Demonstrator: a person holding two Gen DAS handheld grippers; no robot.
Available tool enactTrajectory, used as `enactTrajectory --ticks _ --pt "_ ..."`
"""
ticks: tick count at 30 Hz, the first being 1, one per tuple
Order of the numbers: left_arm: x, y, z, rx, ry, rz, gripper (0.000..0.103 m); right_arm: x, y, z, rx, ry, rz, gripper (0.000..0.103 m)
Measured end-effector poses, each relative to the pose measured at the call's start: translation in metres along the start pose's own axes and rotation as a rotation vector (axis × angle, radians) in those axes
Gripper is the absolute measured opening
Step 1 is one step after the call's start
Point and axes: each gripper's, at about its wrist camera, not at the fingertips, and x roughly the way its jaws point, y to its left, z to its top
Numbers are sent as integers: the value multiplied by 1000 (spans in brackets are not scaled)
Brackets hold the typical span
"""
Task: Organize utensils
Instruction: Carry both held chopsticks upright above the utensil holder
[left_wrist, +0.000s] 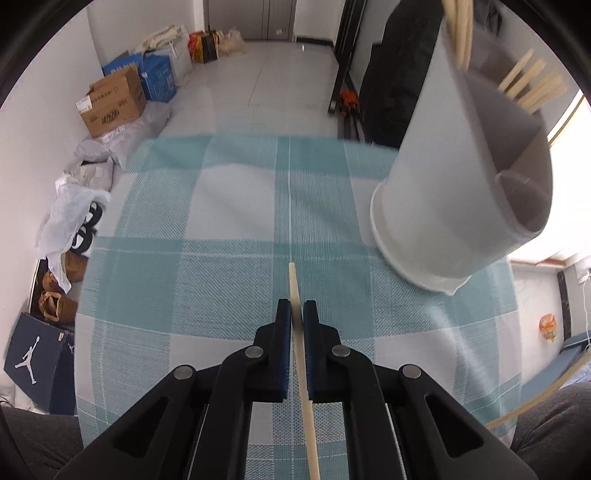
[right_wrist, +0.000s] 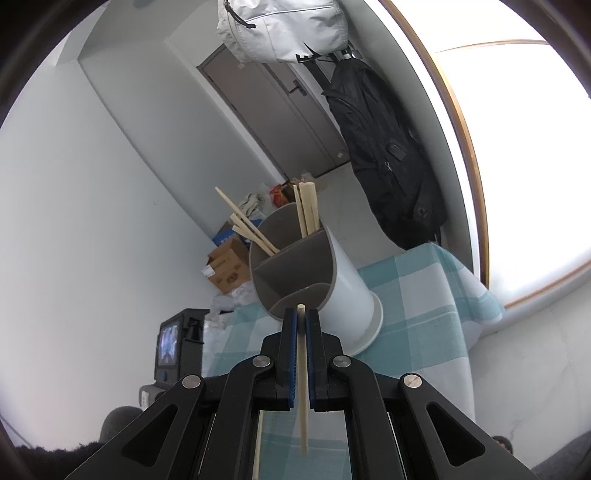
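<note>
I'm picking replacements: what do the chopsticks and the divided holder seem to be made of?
Chopsticks: likely bamboo or pale wood, matte, unlacquered tan.
Holder: apparently plastic, smooth white wall with a grey-brown divided inside; glazed ceramic can't be ruled out.

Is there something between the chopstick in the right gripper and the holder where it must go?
Nothing visible. The right gripper holds its chopstick with the tip just before the white holder, whose nearest compartment looks open; the other chopsticks stand in farther compartments.

Blown-out window (right_wrist: 524, 155) glare (right side), fisheye-bent edges.
</note>
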Motion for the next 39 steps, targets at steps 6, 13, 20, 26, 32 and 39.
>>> enactTrajectory --ticks 6,13,20,26,32,39 --pt "-45 -5 -3 -3 -172 -59 2 2 2 -2 -12 -2 -9 4" --pt "-64 1 -4 24 -278 -104 2 4 15 -8 -66 -4 -23 4" --pt "11 14 -1 19 36 -93 22 8 21 -11 -74 6 -18 4" --pt "48 3 9 52 92 -48 39 9 18 -8 -69 -1 -14 4" --pt "61 -16 17 157 112 36 40 10 11 -5 -27 4 -2 4" --pt "67 -16 21 152 93 3 2 10 10 -4 -21 6 4 4"
